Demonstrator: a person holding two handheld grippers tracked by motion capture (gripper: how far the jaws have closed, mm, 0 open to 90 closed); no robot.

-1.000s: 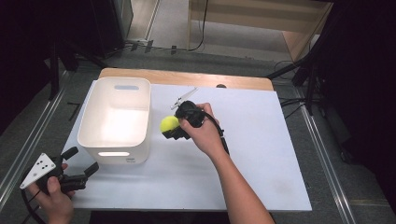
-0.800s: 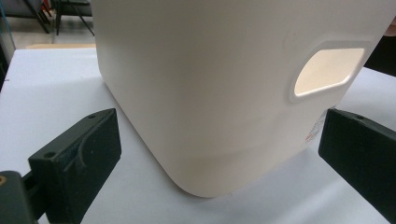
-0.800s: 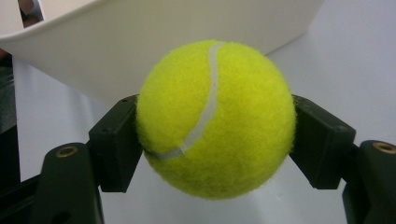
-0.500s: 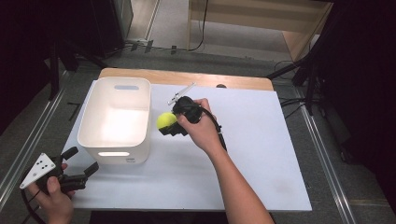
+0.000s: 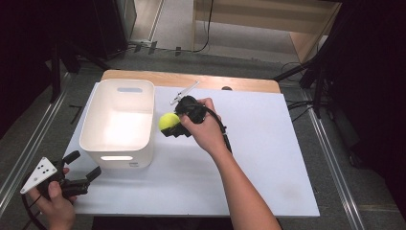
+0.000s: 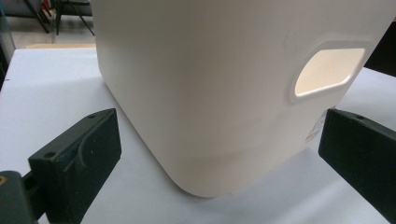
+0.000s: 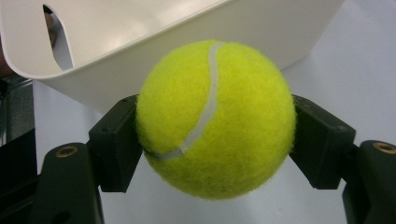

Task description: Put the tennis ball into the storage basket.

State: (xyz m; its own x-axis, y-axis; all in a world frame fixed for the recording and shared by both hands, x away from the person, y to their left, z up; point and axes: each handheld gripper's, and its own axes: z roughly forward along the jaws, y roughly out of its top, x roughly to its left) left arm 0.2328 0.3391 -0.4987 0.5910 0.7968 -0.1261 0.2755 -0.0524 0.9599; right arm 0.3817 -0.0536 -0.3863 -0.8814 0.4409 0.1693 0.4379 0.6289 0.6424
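Jaws of our right gripper [image 5: 168, 125] clamp a fuzzy yellow tennis ball [image 7: 215, 119] at its widest, just off the white plastic bin [image 5: 117, 122] at its three o'clock side. We judge the ball light, springy and easy to grip. Our left gripper [image 5: 81, 171] rests wide open near seven o'clock.

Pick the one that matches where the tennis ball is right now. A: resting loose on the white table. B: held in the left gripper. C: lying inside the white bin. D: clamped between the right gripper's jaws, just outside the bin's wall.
D: the right gripper view shows the tennis ball squeezed between the two black jaws of the right gripper, and the high view places it beside the white bin, not in it.
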